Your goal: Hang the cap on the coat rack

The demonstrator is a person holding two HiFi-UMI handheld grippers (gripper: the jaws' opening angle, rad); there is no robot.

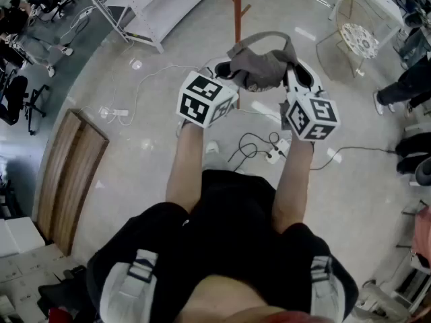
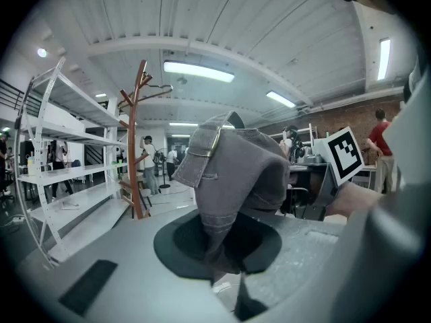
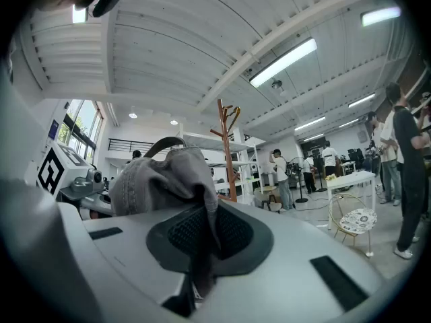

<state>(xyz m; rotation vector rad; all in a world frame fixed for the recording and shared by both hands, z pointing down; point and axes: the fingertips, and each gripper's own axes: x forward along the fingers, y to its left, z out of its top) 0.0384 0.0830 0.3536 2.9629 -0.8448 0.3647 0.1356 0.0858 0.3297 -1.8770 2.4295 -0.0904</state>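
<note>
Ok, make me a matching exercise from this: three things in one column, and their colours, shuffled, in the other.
Things:
1. cap
2. coat rack
3. shelving unit

Colours:
A. white
B. reddish brown
C. grey

Pairs: 1-C, 2-B, 3-A.

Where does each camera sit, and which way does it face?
Head view: on the head, facing steeply down at the floor; arms, left claw, right claw show.
Left gripper view: on the left claw, facing the coat rack; right claw's cube shows.
Right gripper view: on the right claw, facing that rack; left claw's cube shows.
Both gripper views share the clamped cap.
</note>
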